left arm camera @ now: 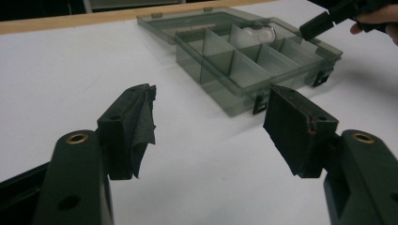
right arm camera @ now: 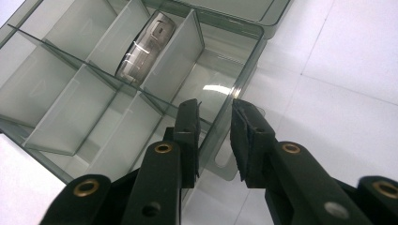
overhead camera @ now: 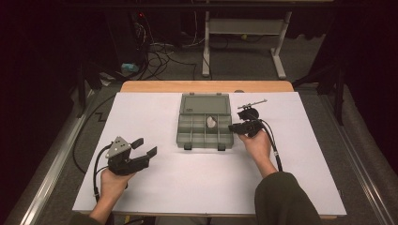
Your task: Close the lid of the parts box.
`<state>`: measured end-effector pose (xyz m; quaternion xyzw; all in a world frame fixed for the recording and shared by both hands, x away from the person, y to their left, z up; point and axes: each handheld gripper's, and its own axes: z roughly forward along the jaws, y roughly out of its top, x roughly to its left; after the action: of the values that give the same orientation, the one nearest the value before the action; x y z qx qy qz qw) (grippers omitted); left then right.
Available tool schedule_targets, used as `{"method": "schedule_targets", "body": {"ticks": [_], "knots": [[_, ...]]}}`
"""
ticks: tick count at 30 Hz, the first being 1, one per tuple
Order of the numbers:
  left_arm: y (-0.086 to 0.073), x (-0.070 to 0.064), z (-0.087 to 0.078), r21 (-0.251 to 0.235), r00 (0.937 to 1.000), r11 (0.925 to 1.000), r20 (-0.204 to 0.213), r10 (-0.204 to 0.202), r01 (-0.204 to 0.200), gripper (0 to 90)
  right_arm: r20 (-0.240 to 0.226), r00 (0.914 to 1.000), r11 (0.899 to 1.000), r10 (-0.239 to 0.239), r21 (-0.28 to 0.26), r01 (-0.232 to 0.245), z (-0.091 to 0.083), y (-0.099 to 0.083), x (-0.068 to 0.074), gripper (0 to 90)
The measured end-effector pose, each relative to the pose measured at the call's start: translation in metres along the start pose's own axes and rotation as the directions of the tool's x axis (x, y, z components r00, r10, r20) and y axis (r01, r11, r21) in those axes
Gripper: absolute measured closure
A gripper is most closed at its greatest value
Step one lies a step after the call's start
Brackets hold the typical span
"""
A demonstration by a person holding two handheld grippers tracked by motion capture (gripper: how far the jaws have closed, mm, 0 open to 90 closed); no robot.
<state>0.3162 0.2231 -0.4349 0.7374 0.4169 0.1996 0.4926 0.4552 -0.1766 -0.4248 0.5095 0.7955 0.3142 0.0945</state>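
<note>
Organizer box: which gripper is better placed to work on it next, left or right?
Right, probably. The right gripper sits at the organizer box's right wall, jaws slightly apart astride that wall. The left gripper is open over bare table, apart from the box.

The left claw (overhead camera: 143, 148) sits low at the near left, held from behind by the left hand (overhead camera: 111, 182), its jaws spread wide. The right claw (overhead camera: 237, 126) reaches forward from the right hand (overhead camera: 257, 144), jaws slightly parted with a narrow gap.
</note>
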Motion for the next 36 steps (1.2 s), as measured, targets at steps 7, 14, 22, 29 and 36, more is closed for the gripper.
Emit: {"method": "schedule_targets", "body": {"ticks": [7,14,22,29,36], "knots": [[0.016,-0.001,0.019,-0.006,0.9997,0.9997,-0.012,0.022,-0.022,36.3,-0.003,1.0,1.0,0.006,0.004,-0.006,0.0,0.0,-0.001,72.9],[0.022,0.002,0.036,-0.004,0.9997,1.0,-0.022,-0.008,0.008,39.0,0.0,1.0,1.0,-0.003,0.001,0.003,0.0,0.0,0.0,72.9],[0.029,0.003,0.056,0.02,0.9995,0.9998,-0.03,0.0,0.001,39.9,0.0,1.0,1.0,-0.01,-0.004,0.01,0.0,0.0,0.0,73.0],[0.035,0.008,0.069,0.07,0.999,0.9971,-0.036,-0.027,0.03,39.8,0.002,0.9999,1.0,-0.012,-0.003,0.012,0.0,0.0,0.0,72.9],[0.044,0.011,0.073,0.096,0.9985,0.9946,-0.042,-0.036,0.039,40.0,0.003,1.0,1.0,-0.008,-0.003,0.008,0.0,-0.001,0.0,72.9]]}}
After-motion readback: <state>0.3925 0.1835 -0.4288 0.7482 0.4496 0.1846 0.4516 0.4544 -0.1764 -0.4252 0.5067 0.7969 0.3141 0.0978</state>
